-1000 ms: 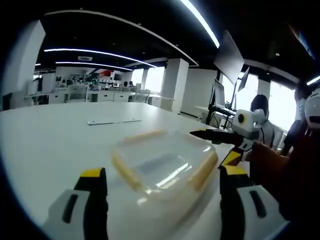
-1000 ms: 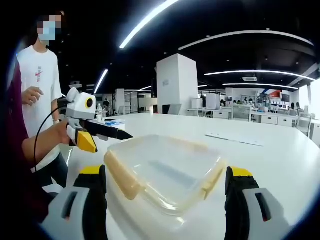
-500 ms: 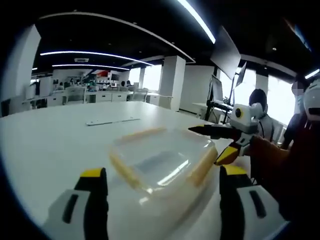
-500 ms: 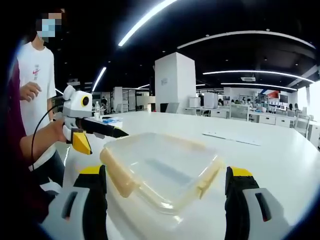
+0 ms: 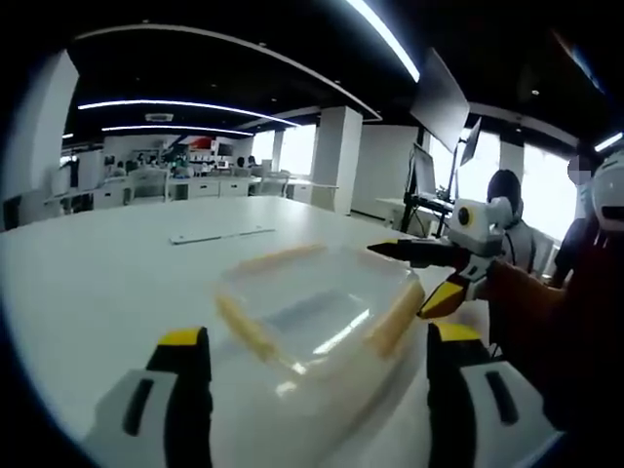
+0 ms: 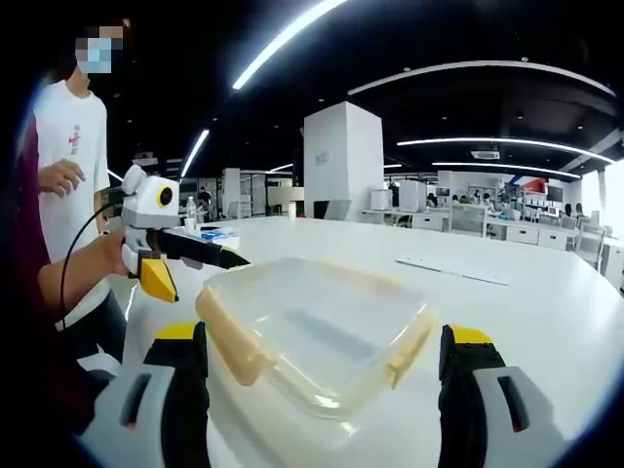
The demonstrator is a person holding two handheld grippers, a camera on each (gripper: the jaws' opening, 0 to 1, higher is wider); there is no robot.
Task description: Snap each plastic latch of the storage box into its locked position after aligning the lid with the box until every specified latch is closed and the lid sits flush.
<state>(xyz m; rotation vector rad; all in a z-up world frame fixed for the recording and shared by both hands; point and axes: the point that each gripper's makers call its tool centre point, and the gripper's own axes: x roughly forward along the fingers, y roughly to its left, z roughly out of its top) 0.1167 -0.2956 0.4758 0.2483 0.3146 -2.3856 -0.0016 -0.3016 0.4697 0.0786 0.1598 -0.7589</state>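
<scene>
A clear plastic storage box (image 5: 312, 312) with its lid on rests on the white table (image 5: 88, 283). Tan latches run along its sides; one latch (image 5: 244, 329) is on the left and another latch (image 5: 395, 317) on the right. My left gripper (image 5: 317, 390) is open, its jaws just short of the box. In the right gripper view the same box (image 6: 312, 336) lies ahead of my open right gripper (image 6: 322, 390), with a latch (image 6: 229, 341) sticking out at its near left corner. The left gripper (image 6: 180, 249) hovers by that box's far left; the right gripper (image 5: 439, 255) sits at the box's right.
A flat white strip (image 5: 219, 236) lies farther back on the table. A person in a white shirt (image 6: 68, 166) stands at the table's left side. A seated person (image 5: 507, 210) and monitors (image 5: 429, 185) are beyond the edge. A white pillar (image 6: 341, 166) stands behind.
Both views have drifted slightly. The box and both open grippers keep about the same places.
</scene>
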